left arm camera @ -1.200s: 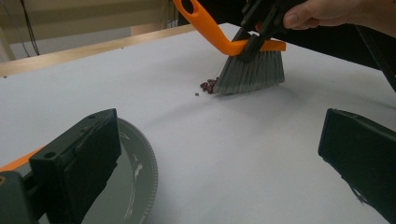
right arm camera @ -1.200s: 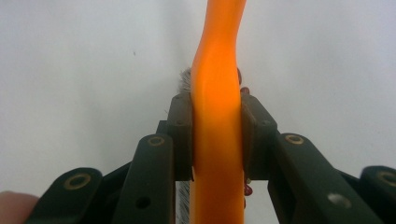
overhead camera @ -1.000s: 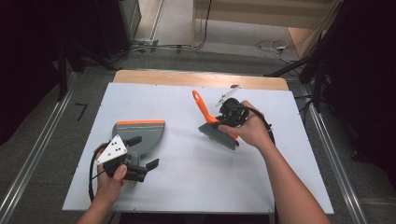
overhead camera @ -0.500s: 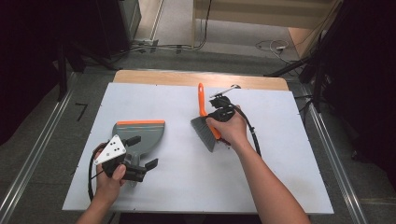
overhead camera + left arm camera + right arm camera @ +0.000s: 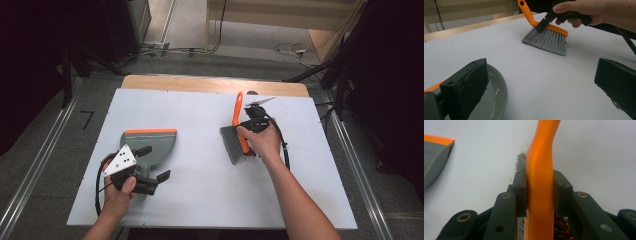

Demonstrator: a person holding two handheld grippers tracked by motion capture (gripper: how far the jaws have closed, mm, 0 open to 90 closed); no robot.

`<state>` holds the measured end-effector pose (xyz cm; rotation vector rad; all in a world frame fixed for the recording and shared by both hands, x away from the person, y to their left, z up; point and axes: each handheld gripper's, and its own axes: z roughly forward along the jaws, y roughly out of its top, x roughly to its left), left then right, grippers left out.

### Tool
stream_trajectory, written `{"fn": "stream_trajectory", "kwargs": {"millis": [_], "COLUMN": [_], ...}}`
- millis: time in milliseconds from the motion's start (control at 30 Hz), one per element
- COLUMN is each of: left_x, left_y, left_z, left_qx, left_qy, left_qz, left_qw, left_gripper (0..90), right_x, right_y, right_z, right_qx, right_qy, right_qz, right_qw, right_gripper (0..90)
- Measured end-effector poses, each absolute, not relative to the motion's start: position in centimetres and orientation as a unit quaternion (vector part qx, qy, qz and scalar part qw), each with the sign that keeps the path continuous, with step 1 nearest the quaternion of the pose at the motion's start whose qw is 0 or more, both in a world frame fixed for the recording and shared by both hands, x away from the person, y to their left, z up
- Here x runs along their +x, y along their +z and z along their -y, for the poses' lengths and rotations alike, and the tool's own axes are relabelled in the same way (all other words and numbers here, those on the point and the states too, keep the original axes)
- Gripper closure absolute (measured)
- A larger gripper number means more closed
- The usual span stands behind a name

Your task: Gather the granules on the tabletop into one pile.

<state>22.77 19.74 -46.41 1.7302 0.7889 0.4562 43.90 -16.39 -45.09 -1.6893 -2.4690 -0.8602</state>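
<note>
White counter [image 5: 200, 115] under dim lab surroundings. Right gripper [image 5: 539, 195]: jaws clamped on the orange handle of the brush [image 5: 546, 37], bristles touching the counter, likely set for a sweep. Left gripper [image 5: 142, 172]: jaws spread wide, nothing held, parked at the grey dustpan [image 5: 150, 145]. Bare counter is left between brush and dustpan; the far edge is near the handle tip.

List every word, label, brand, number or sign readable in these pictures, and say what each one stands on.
None can be read.
Orange-handled hand brush with grey bristles: no print shows.
Grey plastic dustpan with an orange lip: no print shows.
Grey three-cornered plate on the left hand-held gripper: small dark dots, no letters.
Right hand-held gripper, shut on the brush handle: no marking.
White table top: small dark specks, no text.
</note>
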Motion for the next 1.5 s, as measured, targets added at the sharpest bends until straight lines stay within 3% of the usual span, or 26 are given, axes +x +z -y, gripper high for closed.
{"fn": "stream_trajectory", "kwargs": {"millis": [567,1033,1300,1500], "left_x": [22.8,22.9,22.8,22.9], "left_y": [-46.4,-46.5,-46.5,-46.5], "left_z": [-19.7,-19.7,-19.4,-19.5], "left_qx": [0.734,0.735,0.736,0.736], "left_qy": [0.194,0.193,0.193,0.193], "left_qz": [-0.333,-0.334,-0.333,-0.333], "left_qw": [0.559,0.557,0.557,0.556], "left_gripper": [0.0,0.0,0.0,0.0], "right_x": [43.2,40.1,38.0,39.3], "right_y": [-44.8,-40.6,-43.0,-44.0], "right_z": [18.1,18.8,18.7,18.3], "right_qx": [-0.538,-0.365,-0.250,-0.227], "right_qy": [-0.287,-0.321,-0.279,-0.279], "right_qz": [0.793,0.874,0.926,0.933], "right_qw": [0.012,-0.020,0.037,0.022], "right_gripper": [67.6,68.0,68.1,68.0]}}
